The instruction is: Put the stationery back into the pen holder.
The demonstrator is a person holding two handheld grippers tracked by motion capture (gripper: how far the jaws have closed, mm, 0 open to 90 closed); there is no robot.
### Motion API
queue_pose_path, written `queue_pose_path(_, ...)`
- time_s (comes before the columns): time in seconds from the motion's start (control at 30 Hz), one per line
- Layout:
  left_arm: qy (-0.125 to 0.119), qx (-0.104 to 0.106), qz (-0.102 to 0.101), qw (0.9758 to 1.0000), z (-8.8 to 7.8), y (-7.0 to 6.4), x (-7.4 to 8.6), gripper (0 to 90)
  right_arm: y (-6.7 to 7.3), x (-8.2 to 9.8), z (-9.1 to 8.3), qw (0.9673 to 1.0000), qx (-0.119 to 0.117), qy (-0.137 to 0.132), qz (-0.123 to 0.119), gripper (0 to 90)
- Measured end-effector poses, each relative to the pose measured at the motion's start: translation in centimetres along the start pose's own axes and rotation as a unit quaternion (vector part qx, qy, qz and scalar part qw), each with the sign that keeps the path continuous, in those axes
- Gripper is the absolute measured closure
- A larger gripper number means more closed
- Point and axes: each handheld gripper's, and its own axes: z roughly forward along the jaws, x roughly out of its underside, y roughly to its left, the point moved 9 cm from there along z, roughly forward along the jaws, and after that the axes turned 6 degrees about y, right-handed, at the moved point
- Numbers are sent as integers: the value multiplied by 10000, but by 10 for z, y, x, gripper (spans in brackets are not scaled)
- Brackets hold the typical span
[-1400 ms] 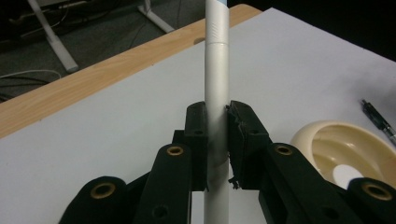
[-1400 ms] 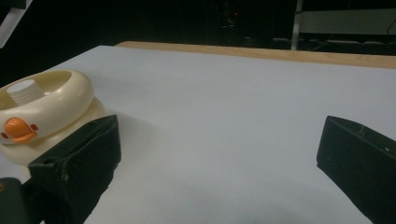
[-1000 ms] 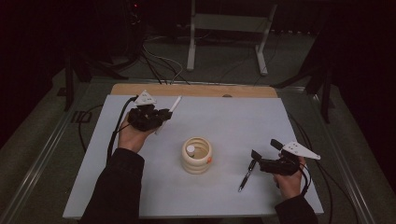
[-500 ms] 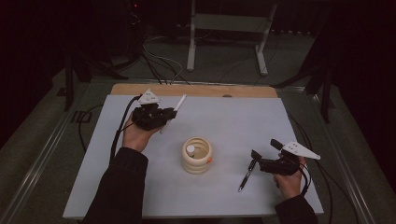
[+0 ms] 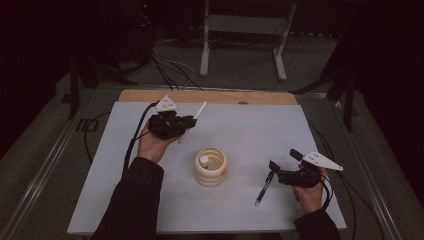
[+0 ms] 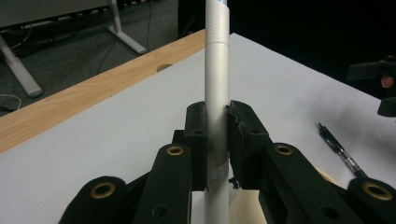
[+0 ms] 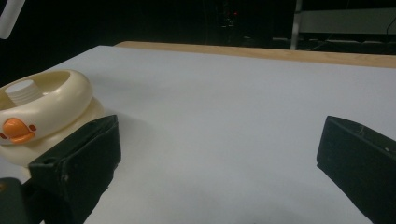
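While left gripper (image 5: 187,121) fingers pinch a white marker (image 6: 217,84), right gripper (image 5: 282,163) fingers spread wide.

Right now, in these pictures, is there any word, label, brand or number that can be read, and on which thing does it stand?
None can be read.
White cylindrical marker in the left claw: no print shows.
Cream ribbed plastic holder: an orange mark, no letters.
Black pen: too small to tell.

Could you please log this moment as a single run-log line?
left hand-held gripper: shut on white pen | right hand-held gripper: open | black pen: on table | cream holder: centre
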Motion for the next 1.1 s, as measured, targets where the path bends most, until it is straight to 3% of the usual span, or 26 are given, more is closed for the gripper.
queue_pose_path(1.1,-242,354,196,9989,18,-35,-9,792,-1,0,0,10000,5,-3,4,0)
